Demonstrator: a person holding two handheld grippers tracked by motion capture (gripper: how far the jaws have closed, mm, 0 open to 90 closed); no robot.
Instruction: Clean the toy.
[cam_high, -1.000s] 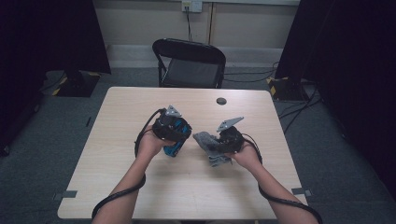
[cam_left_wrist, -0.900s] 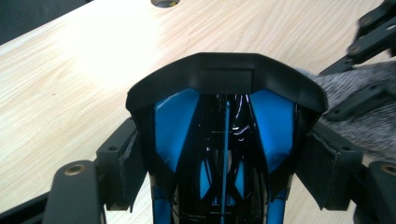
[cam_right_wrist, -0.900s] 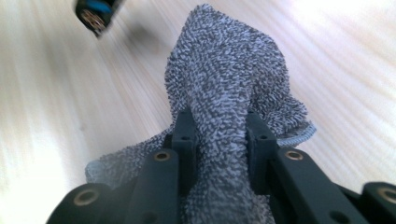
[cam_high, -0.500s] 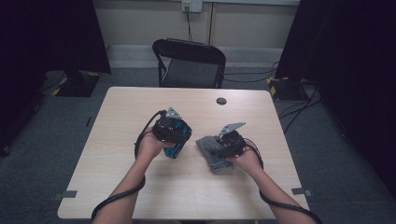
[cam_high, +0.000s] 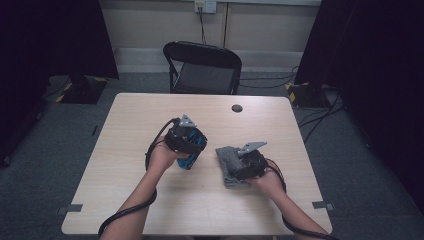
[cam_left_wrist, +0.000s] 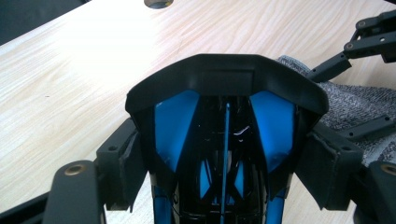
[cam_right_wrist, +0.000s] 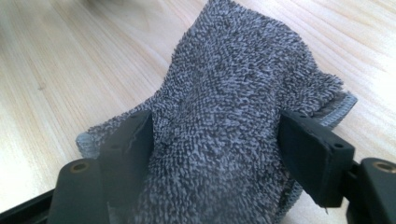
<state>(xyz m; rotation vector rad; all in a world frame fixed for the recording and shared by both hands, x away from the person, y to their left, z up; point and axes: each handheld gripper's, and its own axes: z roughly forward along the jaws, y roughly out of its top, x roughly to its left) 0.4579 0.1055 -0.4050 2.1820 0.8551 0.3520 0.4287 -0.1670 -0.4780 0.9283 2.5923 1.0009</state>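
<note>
A black and blue plastic object (cam_left_wrist: 224, 79) stands on end on the table, and my left gripper (cam_high: 186, 145) is shut on it, a pad pressing on each side. The same object shows blue below that gripper (cam_high: 189, 161). To its right a grey terry cloth (cam_high: 226, 156) lies bunched on the table. My right gripper (cam_high: 241, 167) sits low over the cloth. Its jaws have just been opening, and the cloth (cam_right_wrist: 243, 70) bulges loosely between the spread fingers (cam_right_wrist: 310, 149). From the left gripper view, the cloth (cam_left_wrist: 355, 107) and the right gripper (cam_left_wrist: 369, 37) lie just beyond the held object.
The light wooden table (cam_high: 125, 200) carries a small dark round disc (cam_high: 237, 108) near its far edge. A black folding chair (cam_high: 202, 65) stands behind the table. Cables trail from both grippers, and more run across the floor at right.
The right hand has sunk toward the table and its jaws have spread, so the cloth now rests on the tabletop. The left hand and its object stayed put.
</note>
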